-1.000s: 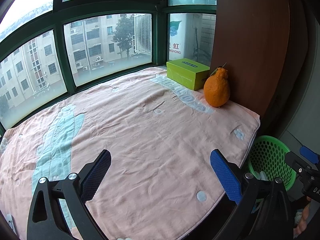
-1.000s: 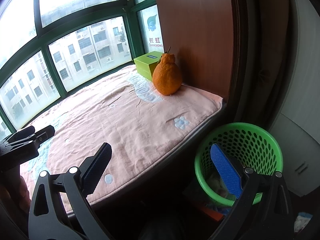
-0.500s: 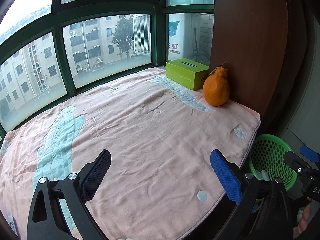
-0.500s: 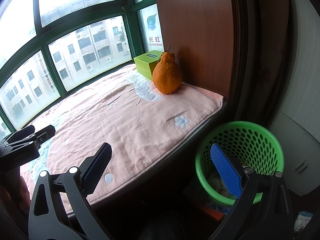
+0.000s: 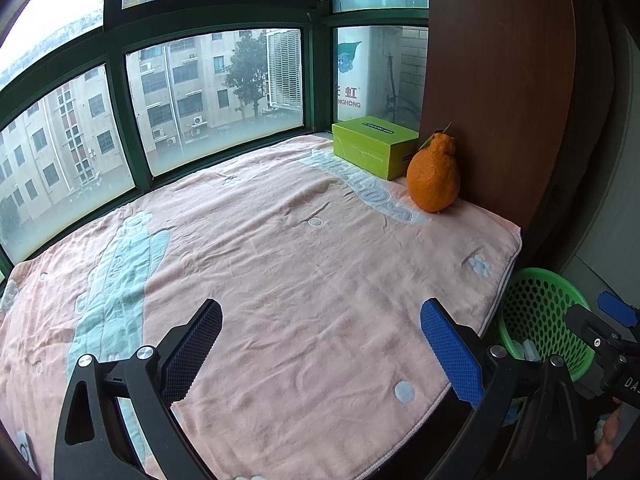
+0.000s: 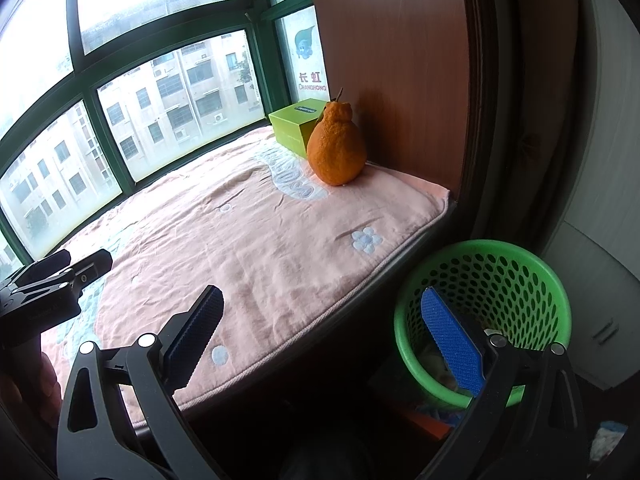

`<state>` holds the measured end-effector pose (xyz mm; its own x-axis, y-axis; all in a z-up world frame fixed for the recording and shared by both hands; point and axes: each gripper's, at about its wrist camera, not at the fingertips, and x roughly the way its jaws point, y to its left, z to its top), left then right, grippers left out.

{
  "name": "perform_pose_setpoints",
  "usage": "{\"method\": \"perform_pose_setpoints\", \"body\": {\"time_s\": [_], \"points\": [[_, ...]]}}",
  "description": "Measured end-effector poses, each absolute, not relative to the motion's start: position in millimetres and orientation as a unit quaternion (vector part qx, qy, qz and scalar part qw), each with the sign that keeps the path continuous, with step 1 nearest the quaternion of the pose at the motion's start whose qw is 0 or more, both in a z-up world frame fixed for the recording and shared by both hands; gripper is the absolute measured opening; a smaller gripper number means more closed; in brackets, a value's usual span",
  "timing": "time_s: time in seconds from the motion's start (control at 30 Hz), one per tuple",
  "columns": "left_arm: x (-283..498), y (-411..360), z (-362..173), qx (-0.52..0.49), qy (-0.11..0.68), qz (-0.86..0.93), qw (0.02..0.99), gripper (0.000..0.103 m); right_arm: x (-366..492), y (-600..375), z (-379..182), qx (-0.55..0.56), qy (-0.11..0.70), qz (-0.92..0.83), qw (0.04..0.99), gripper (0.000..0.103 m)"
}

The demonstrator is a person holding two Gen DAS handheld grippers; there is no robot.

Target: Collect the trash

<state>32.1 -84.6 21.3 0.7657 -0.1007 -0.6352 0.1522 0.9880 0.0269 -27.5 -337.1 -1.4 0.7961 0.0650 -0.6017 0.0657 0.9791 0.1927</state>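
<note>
- My left gripper (image 5: 320,344) hangs over the near part of the pink blanket (image 5: 280,264), its two blue-padded fingers spread wide apart with only cloth showing between them; it holds nothing.
- My right gripper (image 6: 320,340) is likewise spread wide and empty; its left finger sits over the blanket's front edge, its right finger over the mouth of the green basket (image 6: 520,256).
- The green basket stands on the floor just beside the blanket's right front corner, below the window seat; through the left wrist camera I see it (image 5: 560,284) at the far right, partly hidden behind my right gripper's body.
- Inside the basket some pale crumpled trash (image 6: 440,364) lies at the bottom; what it is exactly I cannot tell; a few whitish pieces (image 5: 524,350) show through the mesh in the left view too.
- On the blanket, far back at the right, an orange knobby citrus fruit (image 5: 434,180) stands upright near the brown wooden panel (image 5: 500,80); a lime-green box (image 5: 372,146) lies just behind it, toward the window corner; whether the two touch I cannot tell.
- The green-framed window (image 5: 116,92) curves round the back of the seat; apartment blocks show beyond the glass.
</note>
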Motion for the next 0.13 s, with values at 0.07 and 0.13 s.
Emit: {"method": "perform_pose_setpoints", "body": {"time_s": [0.07,0.13], "points": [[32.4,-84.2,21.2,0.038,0.336,-0.067,0.939,0.096,-27.6,-336.7,-1.1,0.102,0.319,0.0,0.942,0.098],[32.1,-83.6,21.0,0.037,0.336,-0.066,0.939,0.096,-27.6,-336.5,-1.3,0.103,0.32,0.001,0.942,0.098]]}}
